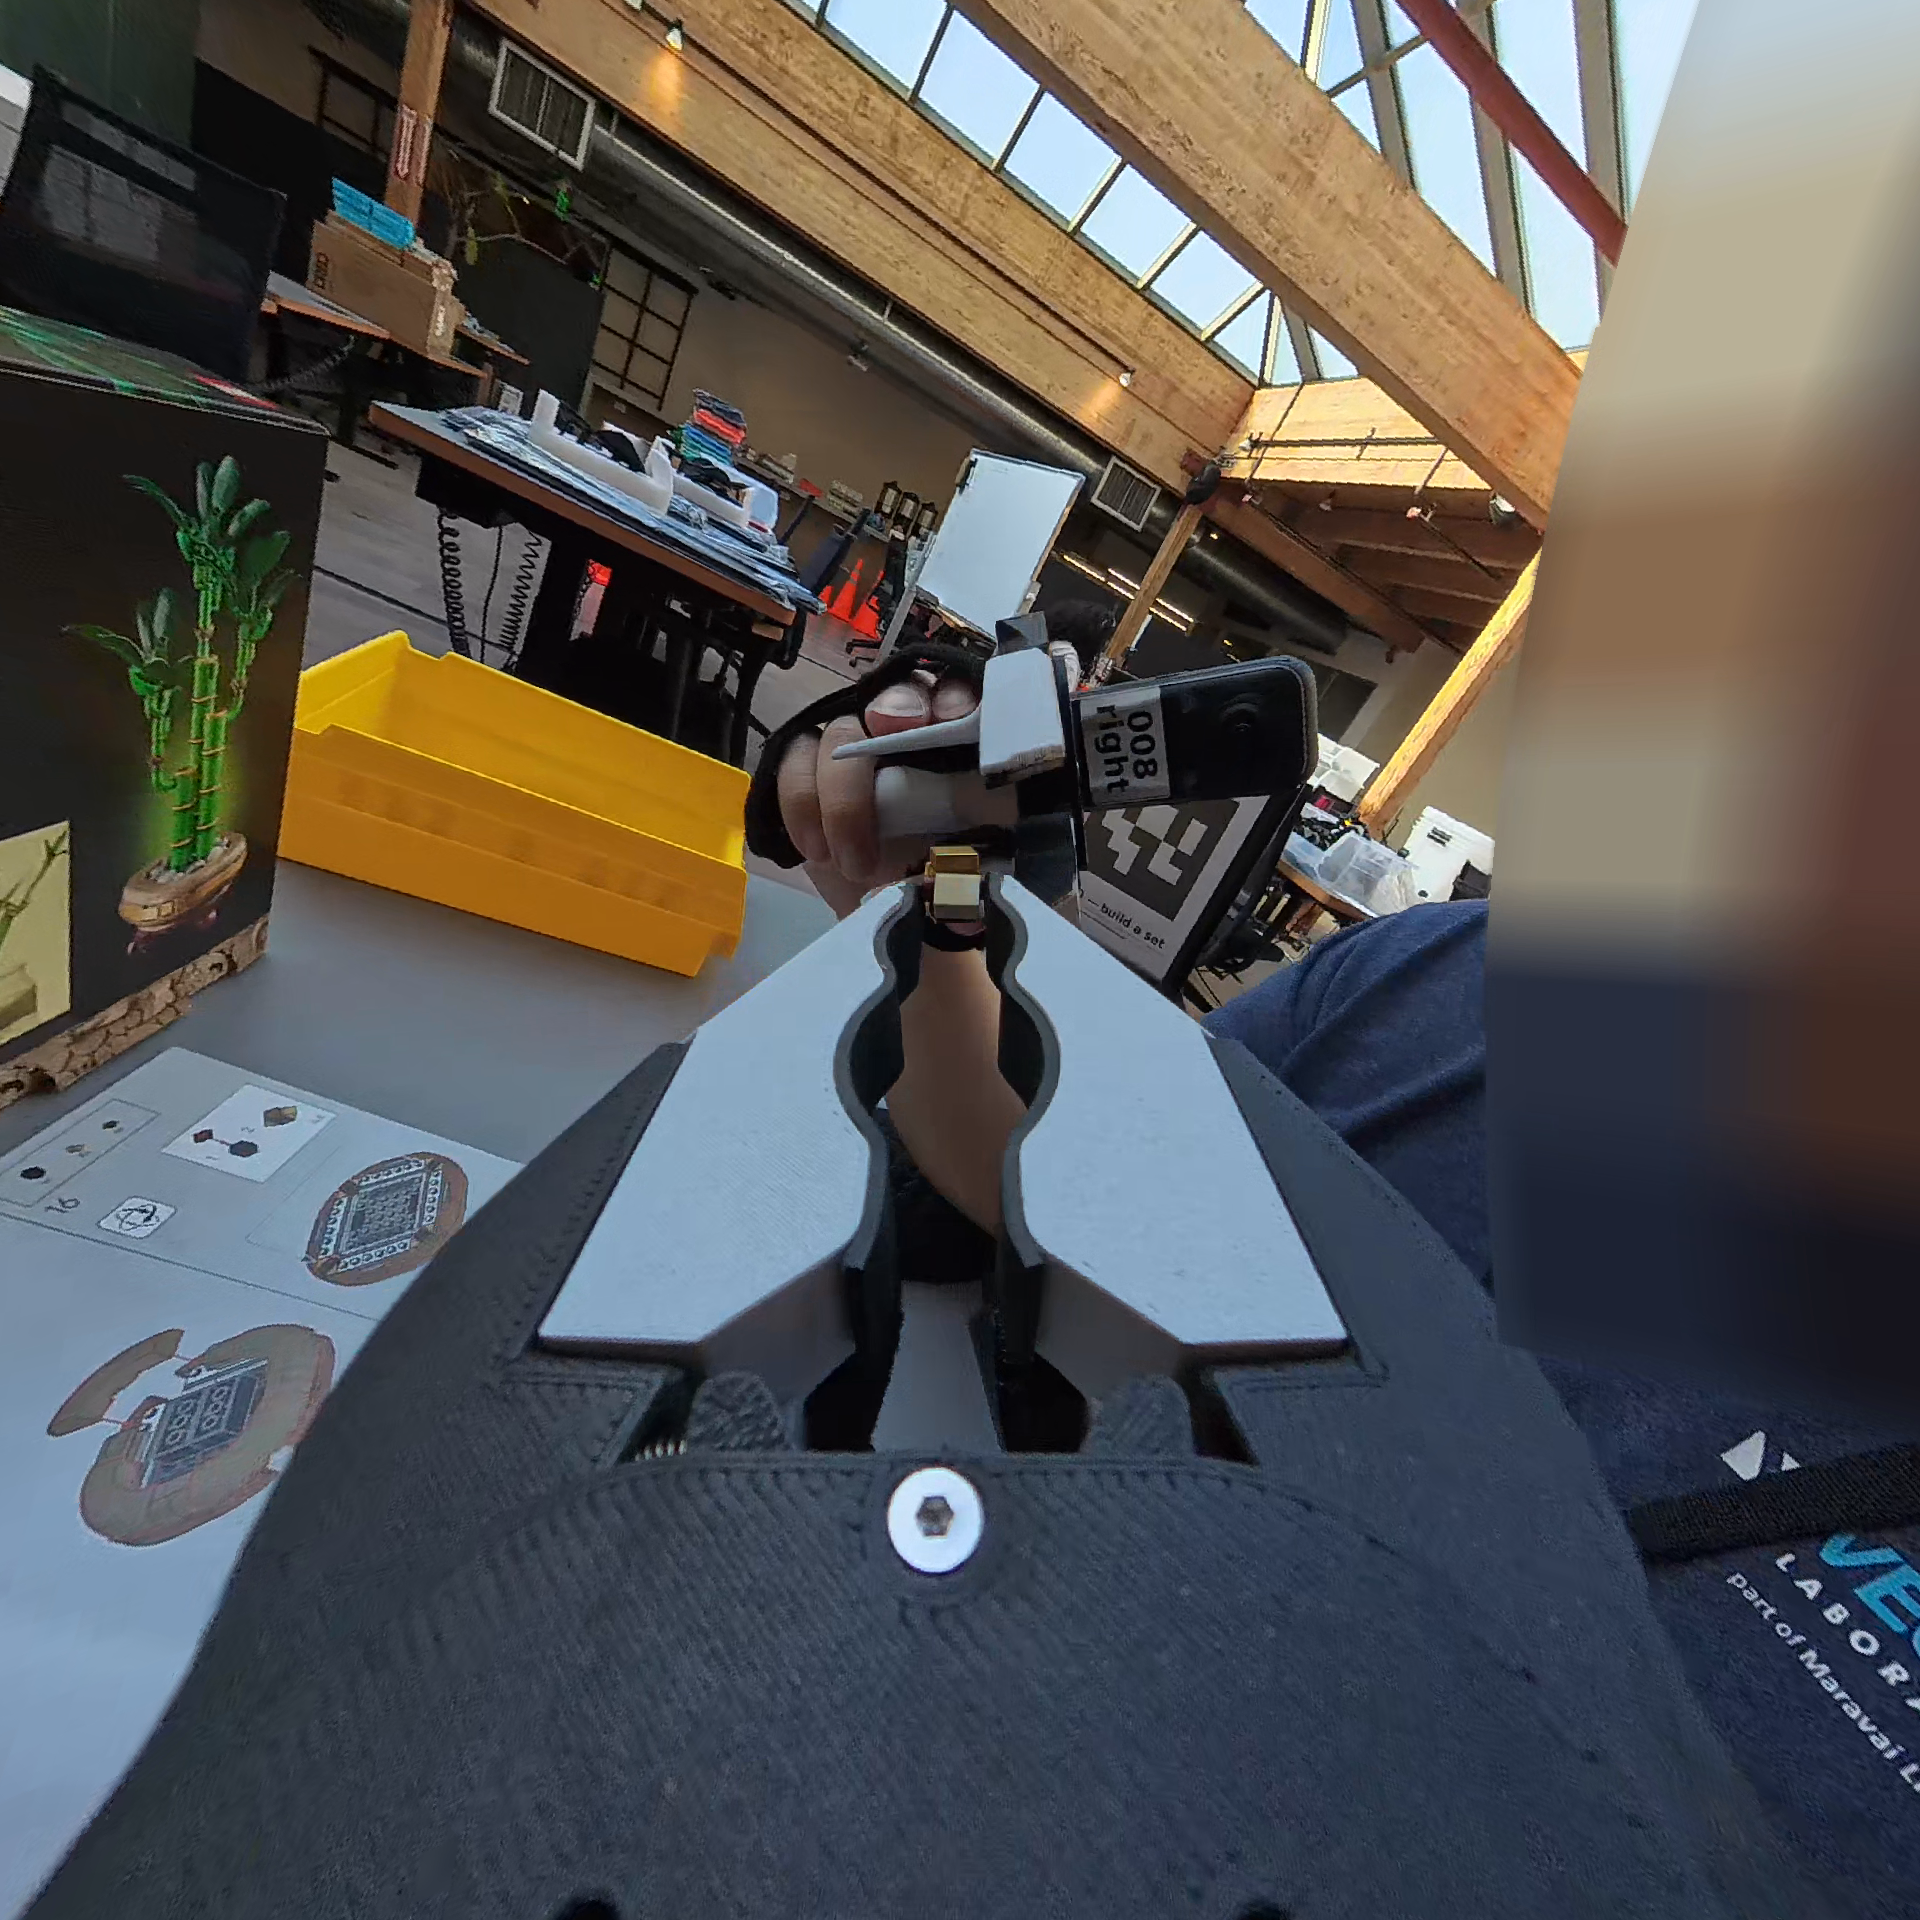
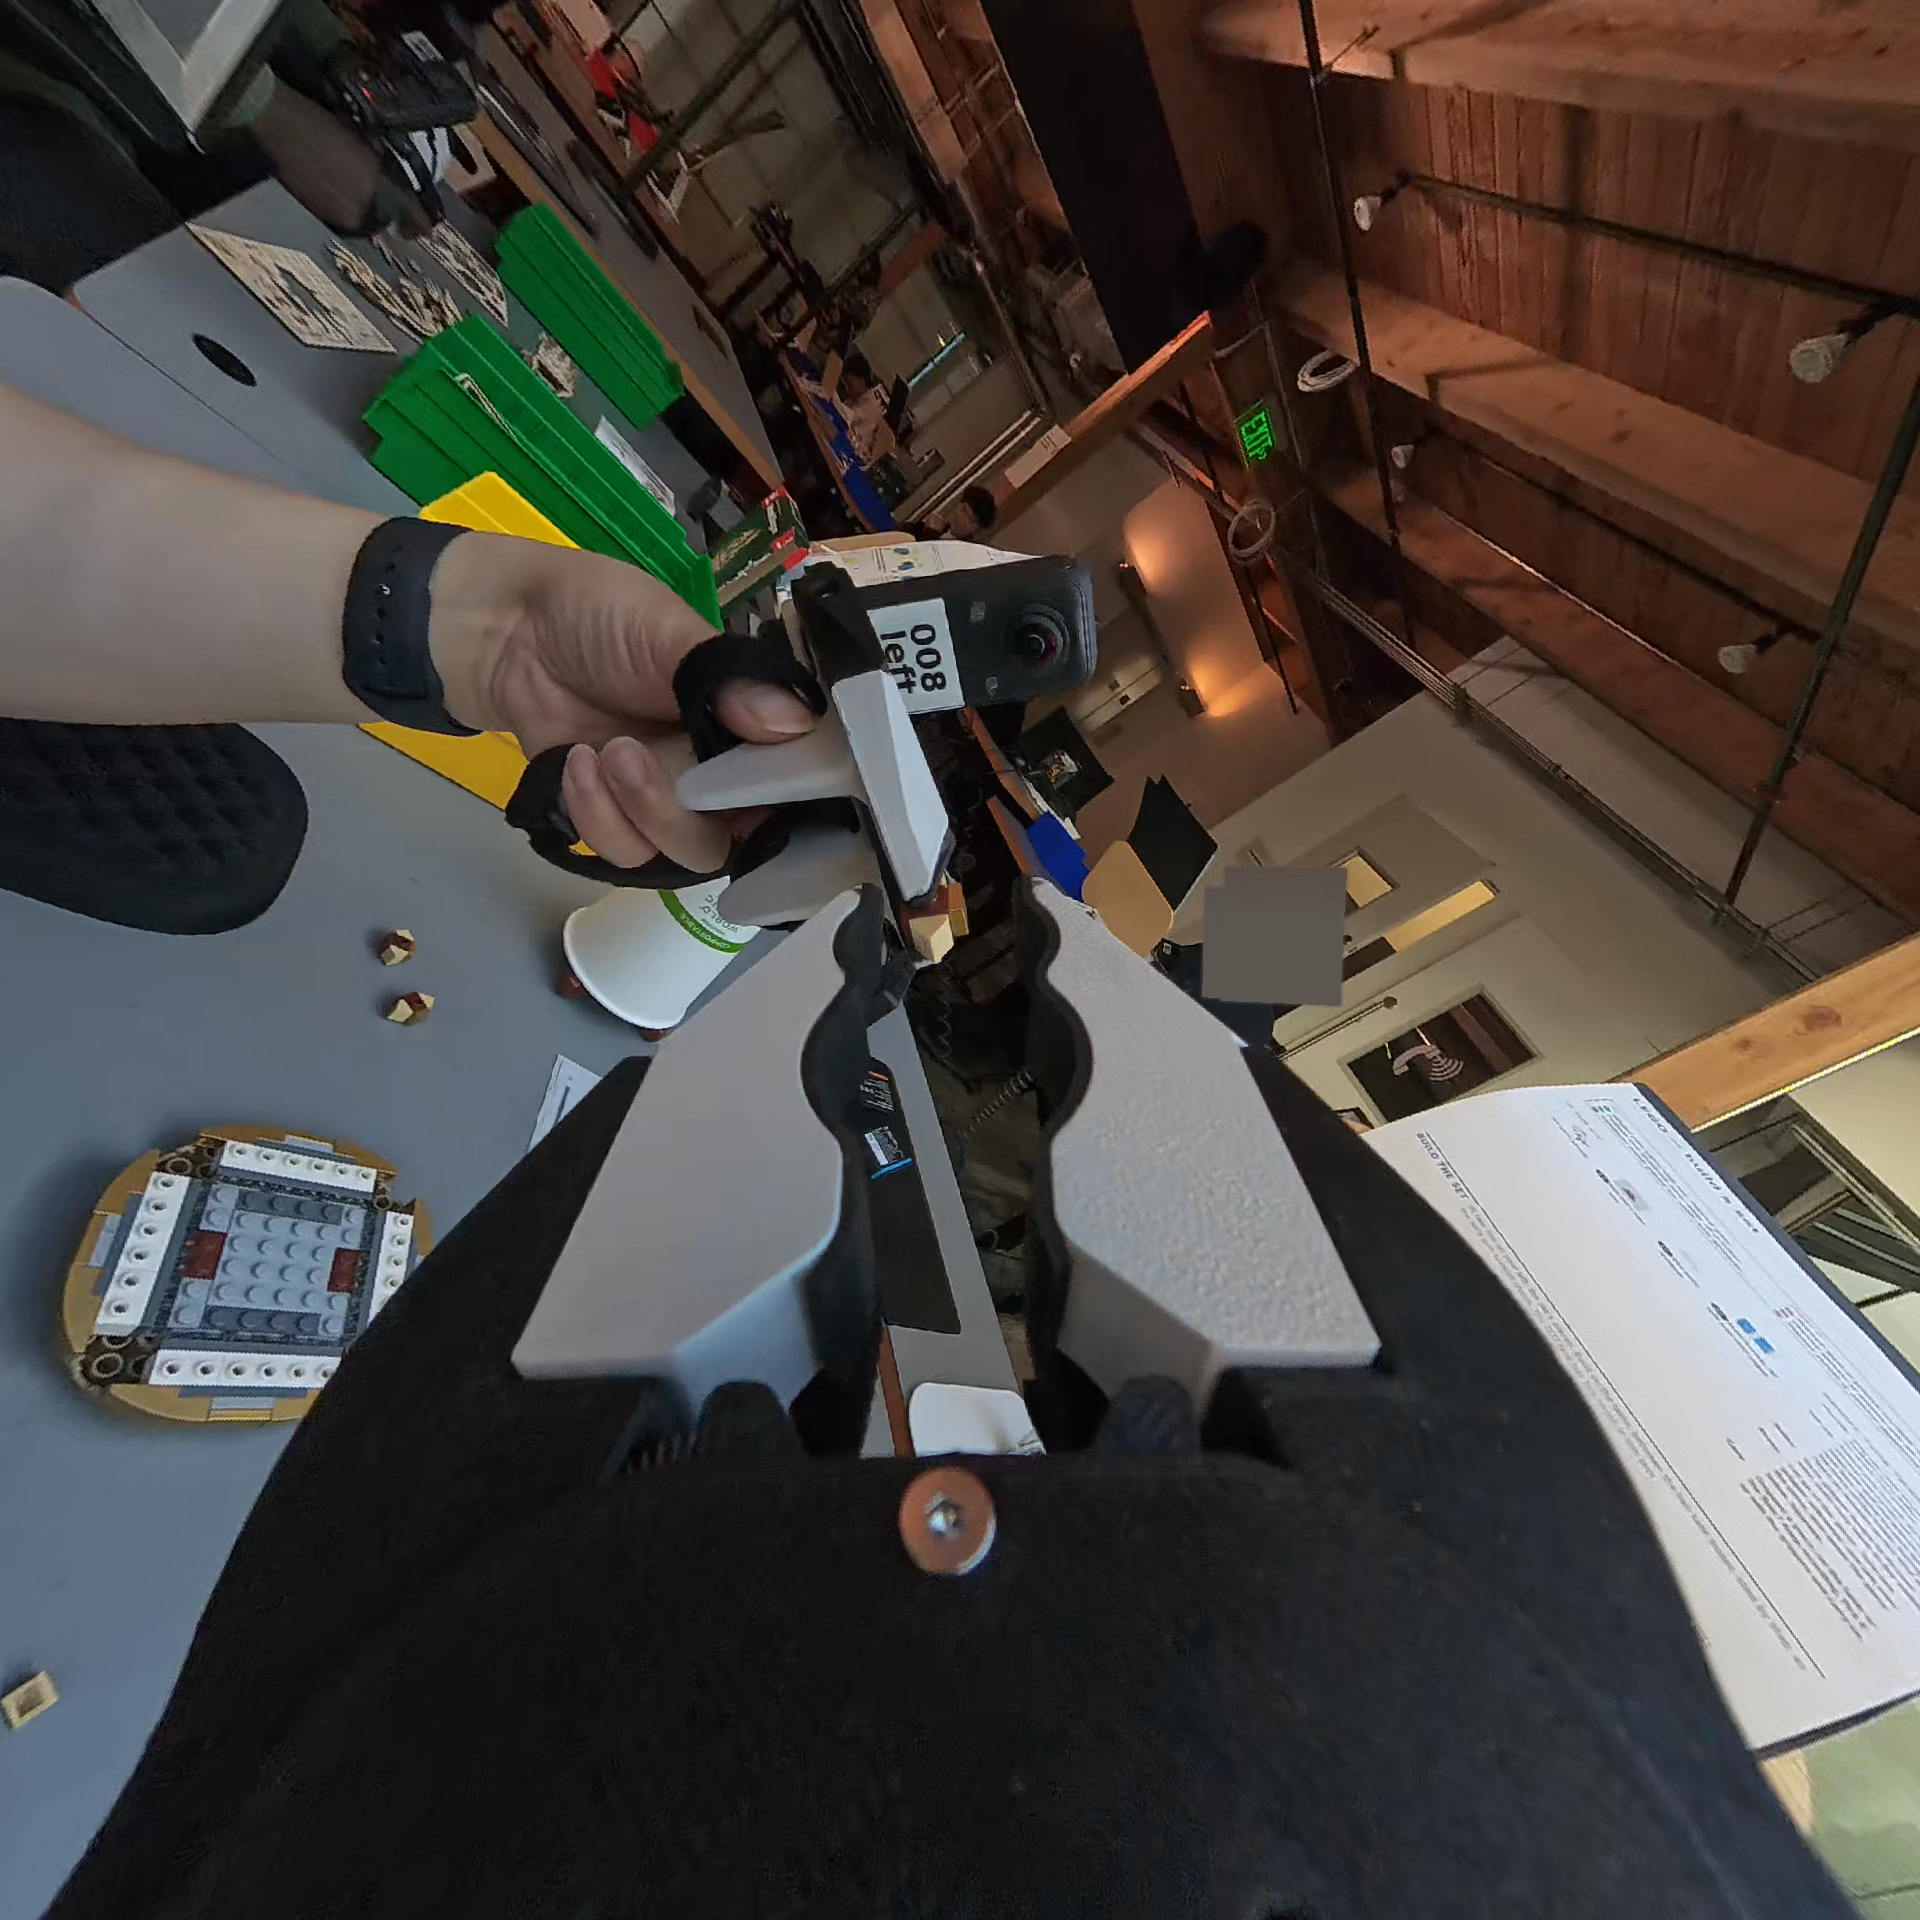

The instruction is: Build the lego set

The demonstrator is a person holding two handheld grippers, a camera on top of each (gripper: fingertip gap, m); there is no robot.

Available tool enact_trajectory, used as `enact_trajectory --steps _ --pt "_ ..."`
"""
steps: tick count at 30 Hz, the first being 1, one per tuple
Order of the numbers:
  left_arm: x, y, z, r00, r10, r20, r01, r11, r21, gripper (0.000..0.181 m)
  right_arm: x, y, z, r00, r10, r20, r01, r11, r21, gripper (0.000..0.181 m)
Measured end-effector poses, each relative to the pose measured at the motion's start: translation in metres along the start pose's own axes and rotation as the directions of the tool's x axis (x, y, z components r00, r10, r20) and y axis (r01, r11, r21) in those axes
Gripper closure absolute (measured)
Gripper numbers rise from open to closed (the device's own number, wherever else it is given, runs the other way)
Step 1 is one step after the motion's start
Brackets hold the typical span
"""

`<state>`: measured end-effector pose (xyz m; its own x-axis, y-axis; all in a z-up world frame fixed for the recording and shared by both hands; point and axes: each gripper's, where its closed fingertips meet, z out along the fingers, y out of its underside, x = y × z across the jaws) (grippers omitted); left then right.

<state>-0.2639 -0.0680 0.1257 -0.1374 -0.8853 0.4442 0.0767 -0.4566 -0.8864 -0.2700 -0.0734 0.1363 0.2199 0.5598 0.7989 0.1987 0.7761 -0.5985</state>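
Observation:
My left gripper (image 1: 954,896) is raised off the table and shut on a small gold-tan lego piece (image 1: 954,881) held at its fingertips. The same piece (image 2: 938,928) shows in the right wrist view, pinched by the left gripper's white fingers (image 2: 904,790). It sits between the tips of my right gripper (image 2: 945,902), whose jaws stand apart around it. A round tan lego base (image 2: 244,1273) with grey and white bricks lies on the grey table (image 2: 436,1091). Two small tan-and-brown pieces (image 2: 395,948) lie loose beyond it.
A yellow tray (image 1: 509,790), the lego box (image 1: 156,675) and the open instruction booklet (image 1: 208,1247) lie to the left. A white paper cup (image 2: 644,961), green trays (image 2: 520,436), another tan piece (image 2: 26,1701) and a printed sheet (image 2: 1662,1351) are around. My two grippers' fingertips are within a few centimetres of each other. The round tan lego base (image 2: 244,1273) is about 25 cm from both grippers' fingertips.

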Motion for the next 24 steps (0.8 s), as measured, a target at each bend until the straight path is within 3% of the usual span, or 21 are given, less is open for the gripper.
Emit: enact_trajectory --steps 9,24 --pt "0.0040 0.0075 0.0052 0.999 -0.021 -0.029 0.020 0.999 -0.041 0.172 -0.0096 0.0088 0.0044 0.998 -0.062 0.030 0.064 0.997 -0.048 0.169" --pt "0.0097 0.0043 0.0038 0.997 -0.035 -0.064 0.033 0.999 -0.025 0.172 -0.0077 0.0023 0.0050 0.997 -0.082 -0.004 0.081 0.997 -0.017 0.170"
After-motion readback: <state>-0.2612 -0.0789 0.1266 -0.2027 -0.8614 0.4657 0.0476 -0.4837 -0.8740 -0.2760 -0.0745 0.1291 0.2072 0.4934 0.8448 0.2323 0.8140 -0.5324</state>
